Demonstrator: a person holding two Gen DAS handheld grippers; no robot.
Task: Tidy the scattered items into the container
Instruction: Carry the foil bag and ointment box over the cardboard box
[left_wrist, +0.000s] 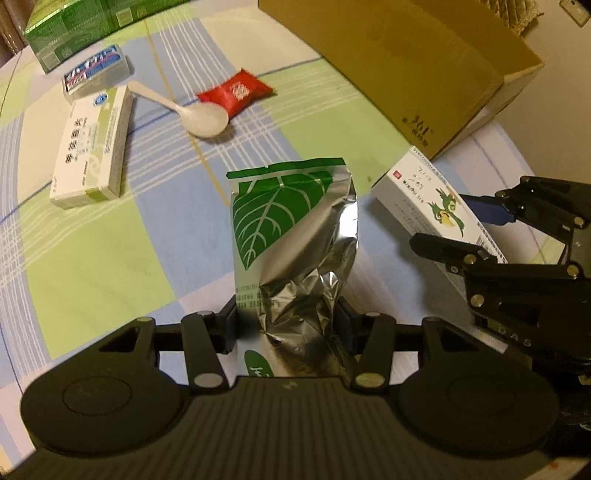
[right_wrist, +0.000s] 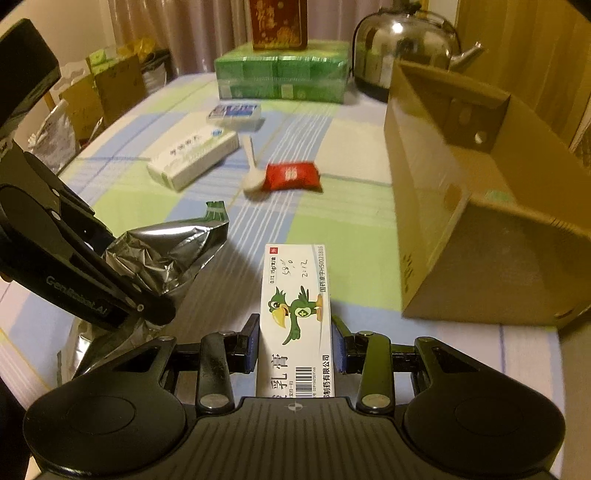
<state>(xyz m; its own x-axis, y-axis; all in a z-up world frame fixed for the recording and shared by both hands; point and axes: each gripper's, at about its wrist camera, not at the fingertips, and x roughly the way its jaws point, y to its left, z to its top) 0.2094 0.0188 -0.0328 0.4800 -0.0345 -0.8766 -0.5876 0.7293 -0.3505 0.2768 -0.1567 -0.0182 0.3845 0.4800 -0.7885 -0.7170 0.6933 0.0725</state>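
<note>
**Both grippers loaded, box waiting at the table's right edge**

Closest to my left camera, the left gripper (left_wrist: 288, 325) has its two fingers part-way closed, pinching the crumpled lower half of a silver pouch with a green leaf (left_wrist: 291, 236); the pouch stands up out of the pads, its sealed top tilted away from me. On my right camera, the right gripper (right_wrist: 295, 347) has its fingers drawn narrow, blue pads pressed against both long sides of a white ointment box with a green bird (right_wrist: 295, 306), which points forward along the fingers.

The two grippers sit side by side, the right one's black linkage showing at the edge of the left view with the bird box in it.

Further out on the checked tablecloth (right_wrist: 332, 229) lie a red sachet (right_wrist: 291, 176) touching a white plastic spoon (right_wrist: 253, 166), a white-and-green medicine box (right_wrist: 192, 155) and a blue-and-white flat box (right_wrist: 234, 114) behind it. The open cardboard container (right_wrist: 480, 206) stands near the table's right edge, beside the bird box, apart from it.
</note>
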